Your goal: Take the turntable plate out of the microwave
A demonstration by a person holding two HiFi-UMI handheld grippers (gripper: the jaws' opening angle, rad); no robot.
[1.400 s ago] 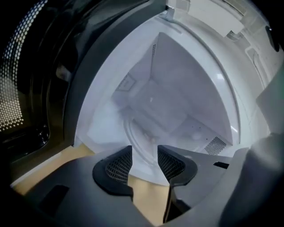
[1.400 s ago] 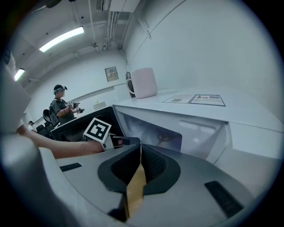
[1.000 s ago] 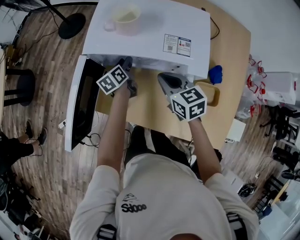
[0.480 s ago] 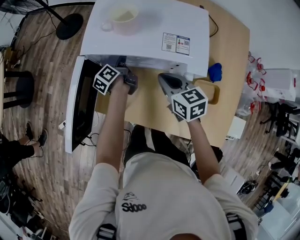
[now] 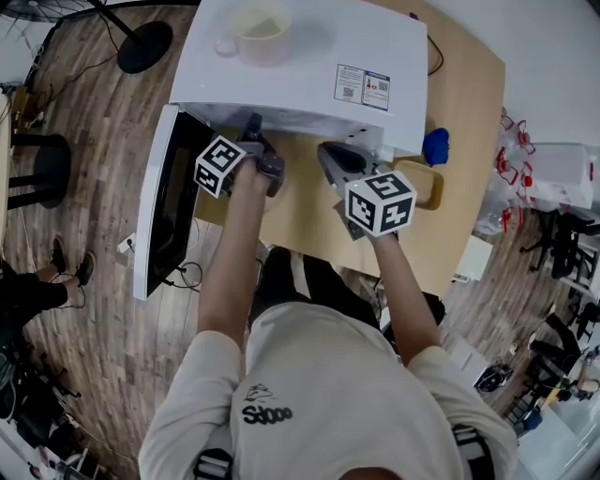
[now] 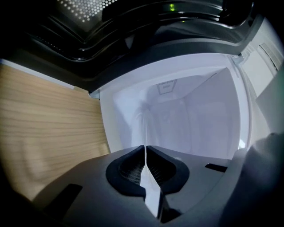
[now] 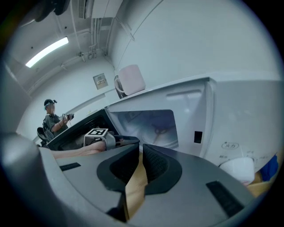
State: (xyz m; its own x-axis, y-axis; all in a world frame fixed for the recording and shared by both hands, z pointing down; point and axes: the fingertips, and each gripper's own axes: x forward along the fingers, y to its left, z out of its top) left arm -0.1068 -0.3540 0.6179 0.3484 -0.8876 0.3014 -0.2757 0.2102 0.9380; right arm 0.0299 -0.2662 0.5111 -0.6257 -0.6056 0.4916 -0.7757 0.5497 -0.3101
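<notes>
The white microwave [image 5: 291, 66] stands on the wooden table with its door [image 5: 169, 202] swung open to the left. My left gripper [image 5: 255, 129] reaches into the cavity mouth. In the left gripper view its jaws close to a thin slit [image 6: 145, 148] on the edge of the clear glass turntable plate [image 6: 143, 122], which shows only as a faint pale line and glassy arcs against the white cavity. My right gripper [image 5: 328, 157] hovers shut and empty in front of the microwave's control panel [image 7: 141, 155]. From the right gripper view the left gripper [image 7: 111, 141] sits at the cavity's front.
A pale cup [image 5: 261, 28] stands on the microwave's top. A blue object [image 5: 433, 147] and a small yellow tray [image 5: 424, 183] lie on the table to the right. A person [image 7: 52, 117] stands far off behind the door.
My left gripper has rolled at the cavity mouth, its marker cube turning leftward and lower. The right gripper has stayed where it was.
</notes>
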